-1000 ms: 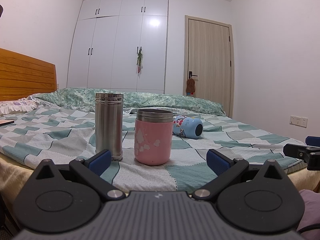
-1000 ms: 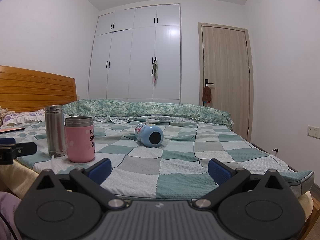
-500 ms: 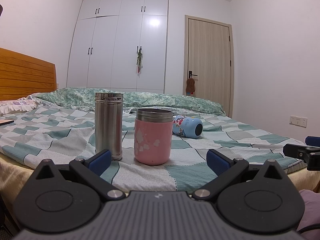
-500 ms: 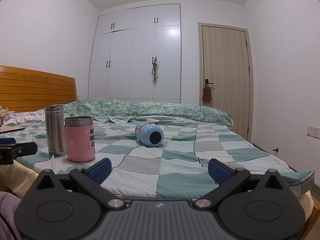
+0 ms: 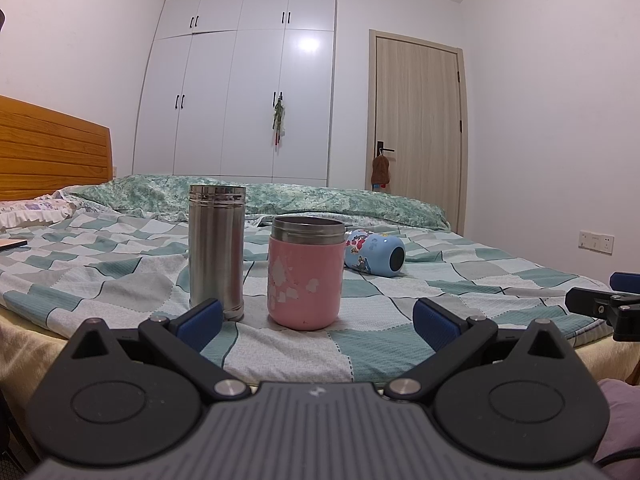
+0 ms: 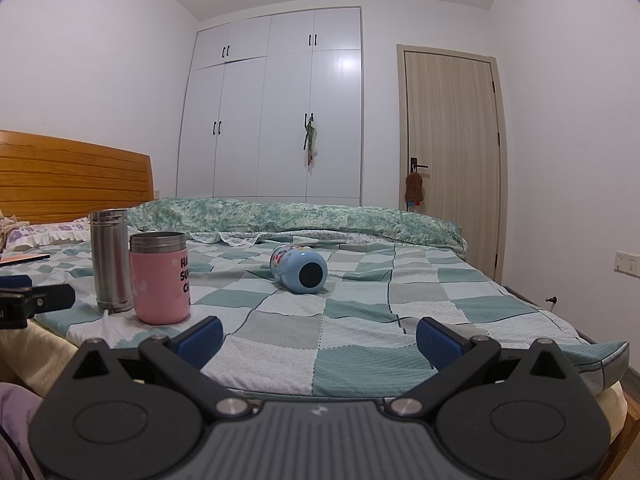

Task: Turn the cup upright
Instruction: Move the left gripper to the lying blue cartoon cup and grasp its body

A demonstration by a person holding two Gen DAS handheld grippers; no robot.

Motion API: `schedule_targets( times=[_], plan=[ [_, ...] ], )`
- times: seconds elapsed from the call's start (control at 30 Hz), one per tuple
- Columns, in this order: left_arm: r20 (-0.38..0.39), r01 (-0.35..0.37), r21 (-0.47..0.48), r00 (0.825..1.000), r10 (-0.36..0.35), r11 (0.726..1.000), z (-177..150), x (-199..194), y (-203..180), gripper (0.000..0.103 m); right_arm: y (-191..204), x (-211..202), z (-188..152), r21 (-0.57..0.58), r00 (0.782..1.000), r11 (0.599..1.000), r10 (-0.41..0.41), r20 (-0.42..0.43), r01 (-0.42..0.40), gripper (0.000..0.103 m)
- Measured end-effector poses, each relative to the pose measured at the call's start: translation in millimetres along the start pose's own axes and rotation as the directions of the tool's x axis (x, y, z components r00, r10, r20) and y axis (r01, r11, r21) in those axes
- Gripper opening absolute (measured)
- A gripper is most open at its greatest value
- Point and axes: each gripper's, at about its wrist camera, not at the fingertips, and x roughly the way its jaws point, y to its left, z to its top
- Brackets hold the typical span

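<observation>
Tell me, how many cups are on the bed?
3. The steel cup stands leftmost, the pink cup right beside it, and the blue cup lies tipped over farther back, mid-bed.

— What stands near the front edge of the bed point(image 6: 360, 340)?

— Two upright containers toward its left end: the tall flask point(image 5: 216, 250) on the left, the wide cup point(image 5: 305, 274) just beside it on the right.

— And the lying bottle point(image 6: 299, 265)?

— Farther back, toward the middle of the bed, on its side. The folded quilt point(image 6: 300, 216) lies along the far edge behind it.
</observation>
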Motion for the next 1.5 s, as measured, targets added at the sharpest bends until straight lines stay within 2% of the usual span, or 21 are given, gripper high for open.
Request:
schedule_targets(
  times=[0.3,0.47,0.73,0.97,1.07,1.27,1.5],
  plan=[
    [-0.003,0.000,0.004,1.000,0.000,1.000,0.1,0.2,-0.5,0.103,0.1,1.2,-0.5,0.000,1.000,1.000,-0.001,-0.001,0.001,0.103],
    [-0.020,0.011,0.039,1.000,-0.010,0.999,4.0,1.0,-14.2,0.103,-6.0,3.7,6.8,0.022,1.000,1.000,0.018,-0.013,-0.018,0.103],
    [-0.045,0.129,0.075,0.991,-0.126,0.989,41.3,24.8,-55.9,0.103,-38.3,19.8,35.3,-0.008,0.999,1.000,0.030,-0.040,-0.030,0.103],
    [-0.085,0.165,0.108,0.984,-0.156,0.980,71.4,71.5,-101.2,0.103,-80.7,60.6,62.7,-0.034,0.995,0.999,0.033,-0.098,-0.037,0.103],
    [-0.112,0.160,0.109,0.983,-0.148,0.981,82.1,95.9,-116.1,0.103,-95.6,84.7,70.7,-0.042,0.992,0.998,0.032,-0.121,-0.038,0.103],
    [-0.185,0.122,0.116,0.978,-0.099,0.986,102.0,151.5,-137.0,0.103,-120.7,136.4,86.5,-0.051,0.983,0.997,0.053,-0.174,-0.062,0.103],
    [-0.287,0.038,0.083,0.958,-0.012,0.996,124.7,224.8,-146.3,0.103,-142.9,206.2,99.6,-0.078,0.967,0.993,0.071,-0.244,-0.092,0.103]
  ],
)
